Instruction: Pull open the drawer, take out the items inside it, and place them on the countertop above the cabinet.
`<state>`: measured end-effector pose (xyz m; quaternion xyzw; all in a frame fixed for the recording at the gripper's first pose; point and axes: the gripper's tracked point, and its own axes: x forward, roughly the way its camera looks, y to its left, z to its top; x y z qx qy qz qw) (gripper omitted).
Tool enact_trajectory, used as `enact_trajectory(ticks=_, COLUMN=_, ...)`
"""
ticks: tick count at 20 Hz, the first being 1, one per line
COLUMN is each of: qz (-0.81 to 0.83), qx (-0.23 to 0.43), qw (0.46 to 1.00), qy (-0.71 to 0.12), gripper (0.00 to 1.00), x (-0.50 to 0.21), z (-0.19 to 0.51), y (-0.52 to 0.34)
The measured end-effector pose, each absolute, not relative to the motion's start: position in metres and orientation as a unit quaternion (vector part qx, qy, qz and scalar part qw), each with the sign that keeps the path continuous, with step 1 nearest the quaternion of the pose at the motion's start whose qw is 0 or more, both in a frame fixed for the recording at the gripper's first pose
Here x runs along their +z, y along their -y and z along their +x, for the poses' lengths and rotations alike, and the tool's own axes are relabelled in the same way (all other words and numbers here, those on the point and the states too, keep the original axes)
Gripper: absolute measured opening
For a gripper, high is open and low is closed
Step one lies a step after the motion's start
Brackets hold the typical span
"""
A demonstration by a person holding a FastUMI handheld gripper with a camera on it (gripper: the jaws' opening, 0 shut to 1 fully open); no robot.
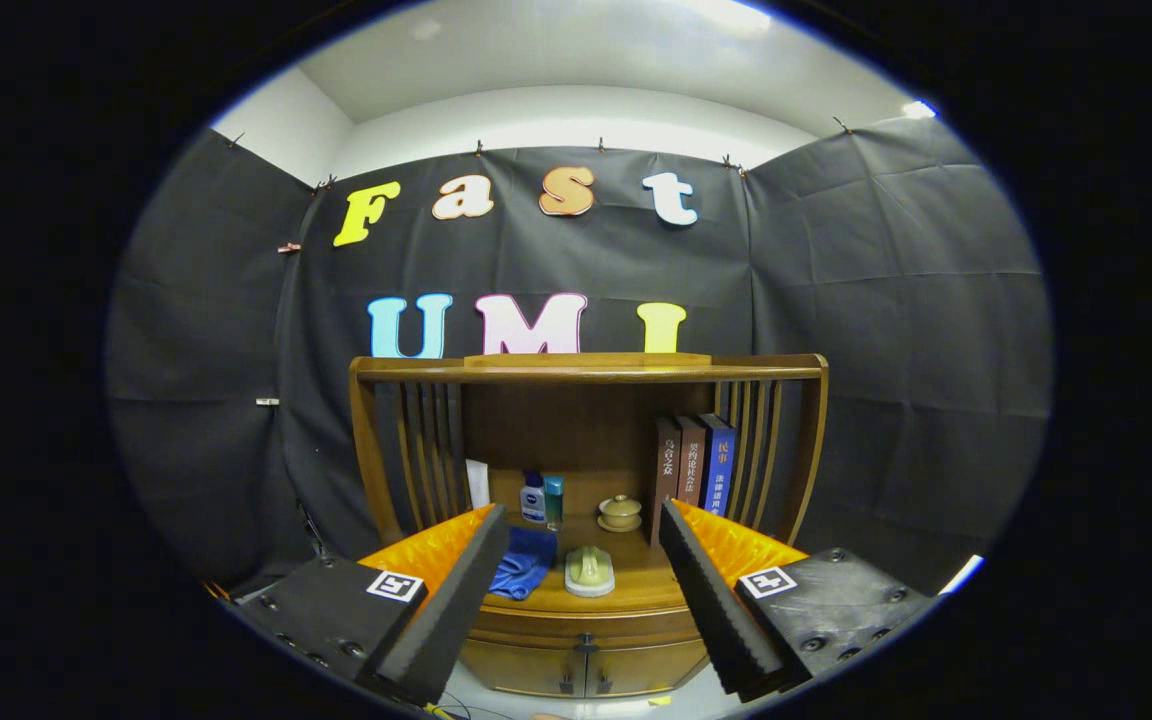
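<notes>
A wooden cabinet (586,400) with a slatted upper frame stands ahead against the booth wall. Its drawer (586,632) sits closed below the countertop (636,585), with a small dark knob (586,640) at its middle. Two lower doors (586,672) are shut beneath it. My gripper (584,555) is open and holds nothing; its fingers are spread wide, some way back from the cabinet, framing the countertop between them. The drawer's contents are hidden.
On the countertop lie a blue cloth (524,562) and a pale brush-like item on a white dish (589,572). Farther back stand two small bottles (542,498), a lidded ceramic cup (620,512) and three upright books (694,466).
</notes>
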<state>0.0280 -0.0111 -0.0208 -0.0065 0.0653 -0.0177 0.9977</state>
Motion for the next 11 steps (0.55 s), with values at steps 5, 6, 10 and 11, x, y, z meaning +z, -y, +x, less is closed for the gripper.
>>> enact_trajectory(ticks=5, qz=-0.008, qx=-0.024, qw=0.998, qy=-0.057, gripper=0.99, x=-0.0150, z=0.0208, y=0.0127)
enact_trajectory(ticks=6, qz=-0.011, qx=-0.024, qw=0.998, qy=-0.055, gripper=0.99, x=-0.0144, z=0.0195, y=0.0122)
enact_trajectory(ticks=10, qz=-0.011, qx=-0.025, qw=0.998, qy=-0.052, gripper=0.99, x=-0.0138, z=0.0185, y=0.0120)
enact_trajectory(ticks=11, qz=-0.010, qx=-0.026, qw=0.998, qy=-0.053, gripper=0.99, x=-0.0150, z=0.0193, y=0.0124)
